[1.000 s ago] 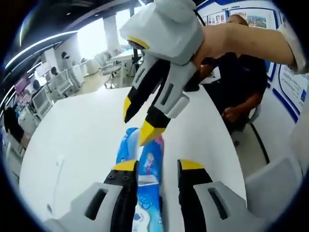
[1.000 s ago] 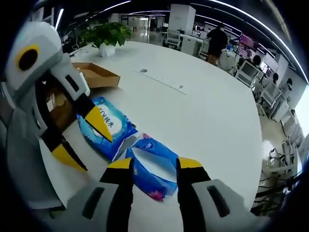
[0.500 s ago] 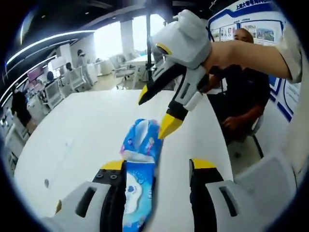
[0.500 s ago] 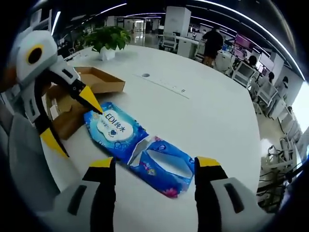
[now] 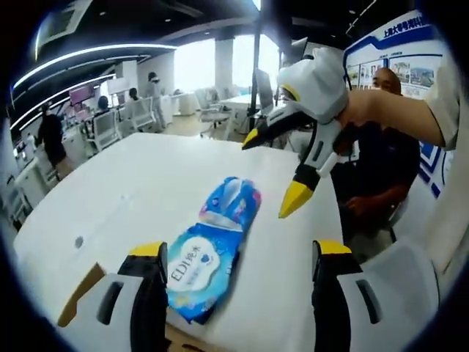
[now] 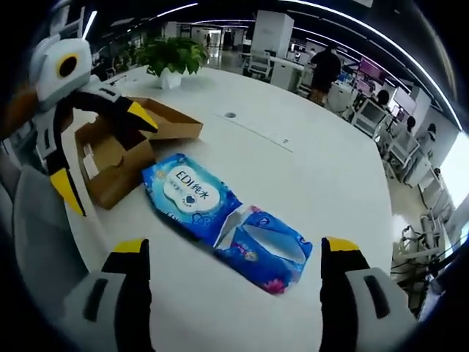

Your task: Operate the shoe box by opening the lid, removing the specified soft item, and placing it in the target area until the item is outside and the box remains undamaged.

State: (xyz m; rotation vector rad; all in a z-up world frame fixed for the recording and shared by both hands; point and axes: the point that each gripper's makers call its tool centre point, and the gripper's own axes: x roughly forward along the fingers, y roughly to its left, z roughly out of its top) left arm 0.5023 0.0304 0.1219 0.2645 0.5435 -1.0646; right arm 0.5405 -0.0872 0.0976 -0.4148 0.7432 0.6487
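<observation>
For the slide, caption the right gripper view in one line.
Two blue soft packs lie on the white table beside the open shoe box, both grippers open above them.

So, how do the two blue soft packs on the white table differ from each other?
The wipes pack has a white oval label with printed letters on top; the tissue pack has a flower print and no such label. The wipes pack looks closed and full, while the tissue pack has a long opening on top and looks flatter. Both are blue, touch end to end, and lie outside the cardboard box.
</observation>
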